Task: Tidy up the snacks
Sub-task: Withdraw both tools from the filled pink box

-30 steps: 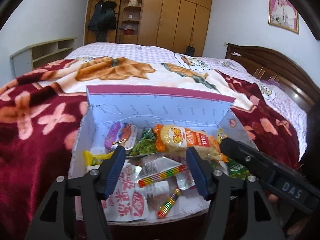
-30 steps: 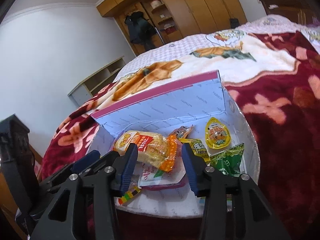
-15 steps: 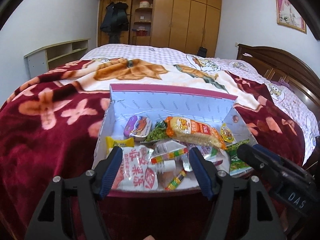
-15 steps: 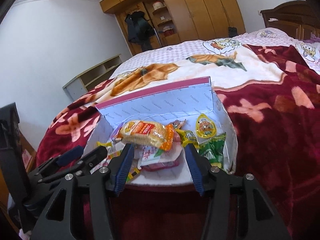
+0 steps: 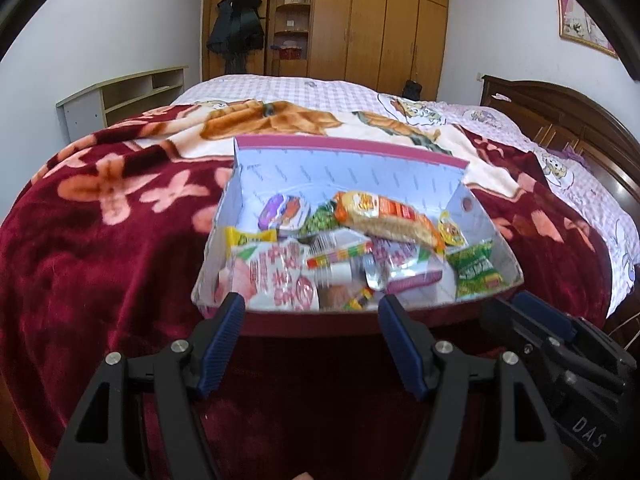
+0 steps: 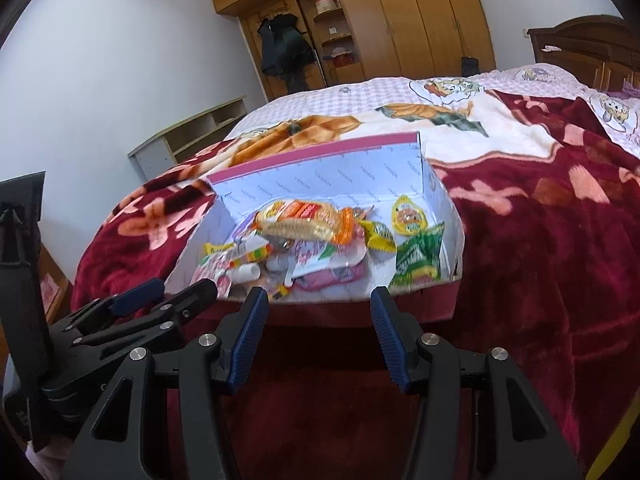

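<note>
The snacks all lie in a heap inside an open white box (image 5: 348,176) with a pink rim. The box sits on the red flowered blanket (image 5: 100,240) on the bed, right at the near edge.

On top of the heap is a long orange noodle pack (image 5: 386,216). A purple tub (image 5: 284,212) sits at the back left. A green pea bag (image 5: 474,266) lies at the right, and a small round yellow pack (image 5: 450,230) is just behind it. A big white and red bag (image 5: 276,276) lies at the front left, with a little yellow pack (image 5: 250,236) behind it. A stripy candy stick (image 5: 340,256) lies in the middle.

The left tongs (image 5: 310,340) are wide open and hold nothing. The right tongs (image 6: 318,336) are wide open and hold nothing too. Both hang in front of the box, lower than its front edge, and touch no snack.

The snacks are in the box, but in a jumble. This could be a pile waiting to be sorted, or snacks just gathered in.

What could go wrong: the box is at the very edge of the bed, so a bump from the tongs could tip it off. The blanket is soft, so the box may wobble. The packs are slippery and lie on each other, so pulling one could drag others out. The two tongs are close together and could knock each other
</note>
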`<state>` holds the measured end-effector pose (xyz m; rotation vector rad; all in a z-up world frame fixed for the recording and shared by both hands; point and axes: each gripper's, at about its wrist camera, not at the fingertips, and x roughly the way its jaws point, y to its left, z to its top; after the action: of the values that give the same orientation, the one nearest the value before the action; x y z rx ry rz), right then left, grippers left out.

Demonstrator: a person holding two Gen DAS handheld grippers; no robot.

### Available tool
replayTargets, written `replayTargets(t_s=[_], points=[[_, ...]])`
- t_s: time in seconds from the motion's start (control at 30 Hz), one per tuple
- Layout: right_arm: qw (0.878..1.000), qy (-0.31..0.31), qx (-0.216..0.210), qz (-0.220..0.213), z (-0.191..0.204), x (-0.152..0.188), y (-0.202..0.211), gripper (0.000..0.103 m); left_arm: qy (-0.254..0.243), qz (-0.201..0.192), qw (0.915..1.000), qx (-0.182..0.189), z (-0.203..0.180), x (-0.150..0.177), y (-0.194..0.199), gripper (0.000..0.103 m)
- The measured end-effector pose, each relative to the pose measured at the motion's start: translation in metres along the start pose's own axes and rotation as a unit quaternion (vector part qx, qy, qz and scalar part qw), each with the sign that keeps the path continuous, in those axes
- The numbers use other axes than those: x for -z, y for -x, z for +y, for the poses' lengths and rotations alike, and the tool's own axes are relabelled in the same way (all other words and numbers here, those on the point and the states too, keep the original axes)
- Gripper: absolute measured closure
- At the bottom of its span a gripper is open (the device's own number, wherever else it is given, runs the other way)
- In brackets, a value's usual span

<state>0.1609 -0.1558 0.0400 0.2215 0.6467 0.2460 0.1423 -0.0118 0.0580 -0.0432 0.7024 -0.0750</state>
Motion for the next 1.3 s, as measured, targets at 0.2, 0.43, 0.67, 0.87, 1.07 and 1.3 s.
replayTargets(t_s=[0.2, 0.43, 0.67, 0.87, 1.07, 1.3], points=[[1.000, -0.001, 0.004, 0.003, 0.000, 0.012, 0.003, 0.048, -0.004, 0.004, 1.0000, -0.008, -0.004, 0.012, 0.003, 0.030], [1.000, -0.009, 0.006, 0.012, -0.004, 0.018, 0.001, 0.048, -0.011, 0.009, 0.9998, -0.012, -0.008, 0.019, 0.003, 0.030], [1.000, -0.017, 0.006, 0.018, -0.008, 0.020, -0.001, 0.048, -0.013, 0.011, 0.9998, -0.011, -0.011, 0.022, 0.000, 0.030], [1.000, -0.021, 0.005, 0.023, -0.009, 0.020, -0.001, 0.048, -0.008, 0.013, 0.9999, -0.005, -0.010, 0.022, -0.002, 0.030], [0.999, -0.026, 0.004, 0.026, -0.010, 0.022, -0.002, 0.048, -0.008, 0.015, 0.9998, -0.007, -0.010, 0.021, -0.003, 0.030], [0.999, -0.026, 0.005, 0.029, -0.010, 0.022, -0.004, 0.048, -0.007, 0.016, 0.9998, -0.007, -0.010, 0.022, -0.003, 0.031]])
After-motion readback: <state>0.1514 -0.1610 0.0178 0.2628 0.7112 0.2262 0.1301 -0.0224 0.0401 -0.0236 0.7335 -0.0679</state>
